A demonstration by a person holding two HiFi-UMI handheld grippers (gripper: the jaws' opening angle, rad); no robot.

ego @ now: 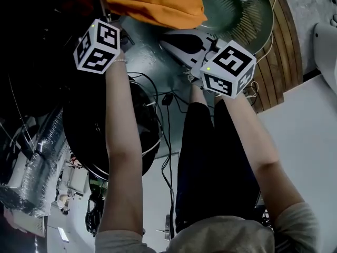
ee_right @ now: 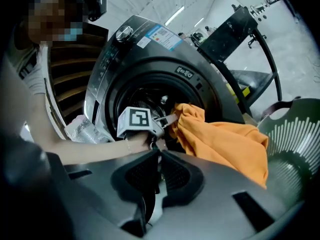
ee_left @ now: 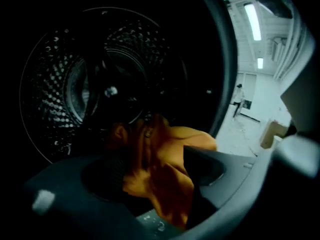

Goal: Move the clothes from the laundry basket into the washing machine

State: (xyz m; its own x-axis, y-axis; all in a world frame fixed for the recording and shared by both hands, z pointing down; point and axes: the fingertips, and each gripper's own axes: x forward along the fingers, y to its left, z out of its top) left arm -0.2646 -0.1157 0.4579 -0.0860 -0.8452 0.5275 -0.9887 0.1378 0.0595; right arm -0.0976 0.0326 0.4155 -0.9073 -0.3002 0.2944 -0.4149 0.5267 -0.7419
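Note:
An orange garment hangs half out of the washing machine's round opening, draping toward the green laundry basket. My left gripper reaches into the opening, facing the perforated drum. Its jaws stand wide apart, with the orange garment lying loosely between them. In the right gripper view, the left gripper touches the cloth's left end. My right gripper sits just outside the opening, shut and empty. From the head view, the orange garment lies beyond both marker cubes, beside the basket.
The washer's round door stands swung open at the left. A silver foil hose and black cables run beside the machine. Wooden slats lie past the basket. A black metal frame rises behind the washer.

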